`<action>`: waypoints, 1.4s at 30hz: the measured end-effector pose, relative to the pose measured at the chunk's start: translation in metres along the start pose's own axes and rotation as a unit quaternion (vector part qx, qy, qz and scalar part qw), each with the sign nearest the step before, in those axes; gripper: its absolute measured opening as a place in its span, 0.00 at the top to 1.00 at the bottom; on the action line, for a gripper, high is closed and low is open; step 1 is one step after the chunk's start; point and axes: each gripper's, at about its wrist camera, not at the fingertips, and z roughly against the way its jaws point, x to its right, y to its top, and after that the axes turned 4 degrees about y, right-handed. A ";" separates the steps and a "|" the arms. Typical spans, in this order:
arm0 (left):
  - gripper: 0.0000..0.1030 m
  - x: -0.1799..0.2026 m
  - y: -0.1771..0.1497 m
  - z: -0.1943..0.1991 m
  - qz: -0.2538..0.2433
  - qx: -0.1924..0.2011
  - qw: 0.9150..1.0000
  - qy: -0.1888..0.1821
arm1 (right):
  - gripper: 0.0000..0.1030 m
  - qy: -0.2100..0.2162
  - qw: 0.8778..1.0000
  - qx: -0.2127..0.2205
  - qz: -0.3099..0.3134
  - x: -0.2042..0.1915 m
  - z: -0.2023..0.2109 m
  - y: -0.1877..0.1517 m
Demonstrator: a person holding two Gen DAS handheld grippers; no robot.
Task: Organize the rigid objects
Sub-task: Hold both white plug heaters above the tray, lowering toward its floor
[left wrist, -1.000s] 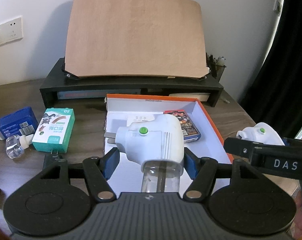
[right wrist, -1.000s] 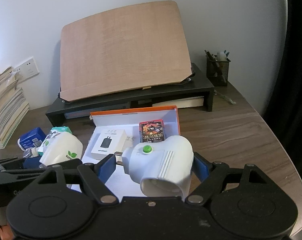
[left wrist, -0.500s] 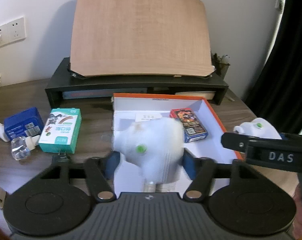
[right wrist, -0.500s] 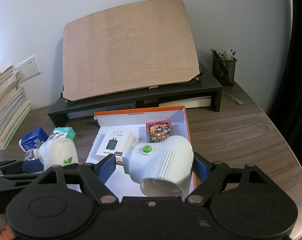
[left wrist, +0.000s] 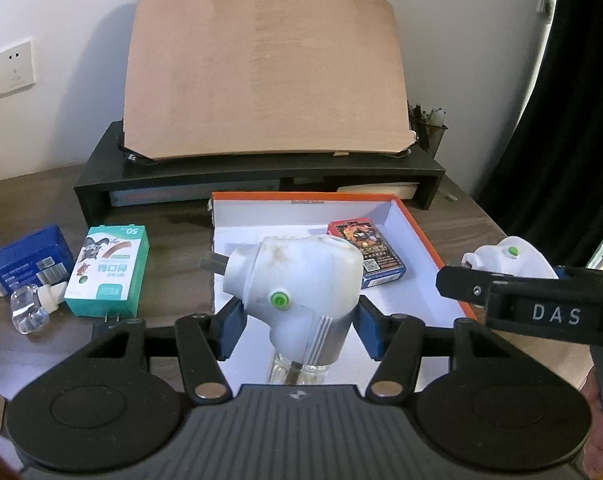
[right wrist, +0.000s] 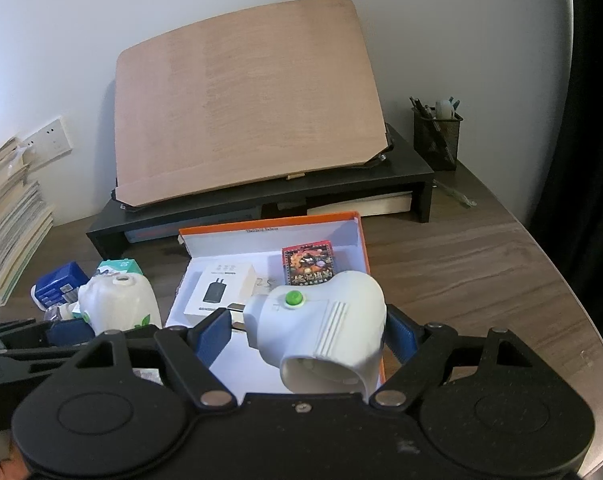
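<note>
- My left gripper [left wrist: 297, 320] pinches a white plug-in vaporizer with bottle [left wrist: 297, 288] above the orange-rimmed box [left wrist: 429, 240].
- My right gripper [right wrist: 305, 336] clamps a second white vaporizer [right wrist: 325, 320]; the card pack [right wrist: 309, 264] lies at twelve o'clock inside the box.

Your left gripper [left wrist: 297, 320] and right gripper [right wrist: 307, 334] are black with blue-padded fingers [left wrist: 229, 326]; one bears white "DAS" lettering.
</note>
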 end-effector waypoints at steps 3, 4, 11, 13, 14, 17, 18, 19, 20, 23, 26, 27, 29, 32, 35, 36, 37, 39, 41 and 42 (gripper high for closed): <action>0.43 0.002 0.000 -0.001 -0.002 -0.001 1.000 -0.003 | 0.07 -0.001 1.000 -0.001 0.000 0.000 0.000 0.000; 0.43 0.002 0.000 -0.001 -0.003 -0.002 1.000 -0.004 | 0.07 -0.001 1.000 -0.001 0.000 0.000 -0.001 0.000; 0.43 0.002 0.000 -0.002 -0.002 -0.003 1.000 -0.004 | 0.07 -0.001 1.000 -0.004 0.000 0.000 -0.002 0.000; 0.43 0.002 0.000 -0.003 -0.002 -0.005 1.000 -0.003 | 0.07 -0.001 1.000 -0.006 -0.001 0.001 -0.004 0.000; 0.43 0.002 0.000 -0.004 -0.001 -0.006 1.000 -0.003 | 0.07 -0.001 1.000 -0.007 -0.001 0.001 -0.004 0.000; 0.43 0.002 0.000 -0.005 -0.002 -0.007 1.000 -0.002 | 0.07 -0.002 1.000 -0.009 -0.001 0.001 -0.007 0.000; 0.43 0.001 -0.001 -0.006 -0.001 -0.008 1.000 -0.003 | 0.07 -0.002 1.000 -0.009 -0.001 0.001 -0.007 0.001; 0.43 0.001 -0.001 -0.006 -0.001 -0.008 1.000 -0.003 | 0.07 -0.001 1.000 -0.009 -0.001 0.002 -0.008 0.001; 0.43 0.001 -0.001 -0.007 -0.001 -0.009 1.000 -0.003 | 0.07 -0.002 1.000 -0.010 -0.001 0.001 -0.008 0.001; 0.43 0.001 -0.001 -0.008 0.000 -0.010 1.000 -0.003 | 0.07 -0.003 1.000 -0.010 0.000 0.002 -0.009 0.002; 0.43 0.001 -0.001 -0.009 -0.002 -0.011 1.000 -0.002 | 0.07 -0.004 1.000 -0.012 -0.001 0.002 -0.012 0.002; 0.43 0.001 -0.002 -0.009 -0.001 -0.012 1.000 -0.002 | 0.07 -0.005 1.000 -0.013 -0.001 0.002 -0.013 0.002; 0.43 0.000 -0.002 -0.010 0.000 -0.014 1.000 -0.002 | 0.07 -0.005 1.000 -0.015 -0.001 0.002 -0.015 0.003; 0.43 -0.001 -0.002 -0.010 0.001 -0.015 1.000 -0.002 | 0.07 -0.004 1.000 -0.017 0.000 0.002 -0.017 0.004; 0.43 -0.001 -0.002 -0.011 0.001 -0.016 1.000 -0.002 | 0.07 -0.002 1.000 -0.017 0.002 0.000 -0.018 0.004; 0.43 -0.001 -0.002 -0.011 0.001 -0.016 1.000 -0.003 | 0.07 -0.002 1.000 -0.018 0.002 0.000 -0.019 0.004; 0.43 -0.001 -0.001 -0.011 0.000 -0.016 1.000 -0.002 | 0.07 -0.002 1.000 -0.018 0.002 0.000 -0.019 0.004; 0.43 -0.001 -0.002 -0.011 0.000 -0.017 1.000 -0.003 | 0.07 -0.002 1.000 -0.020 0.001 0.001 -0.020 0.004; 0.43 -0.001 -0.002 -0.012 0.000 -0.018 1.000 -0.004 | 0.07 -0.003 1.000 -0.020 0.002 0.001 -0.021 0.004; 0.43 -0.001 -0.002 -0.012 0.000 -0.019 1.000 -0.004 | 0.07 -0.003 1.000 -0.020 0.002 0.001 -0.021 0.004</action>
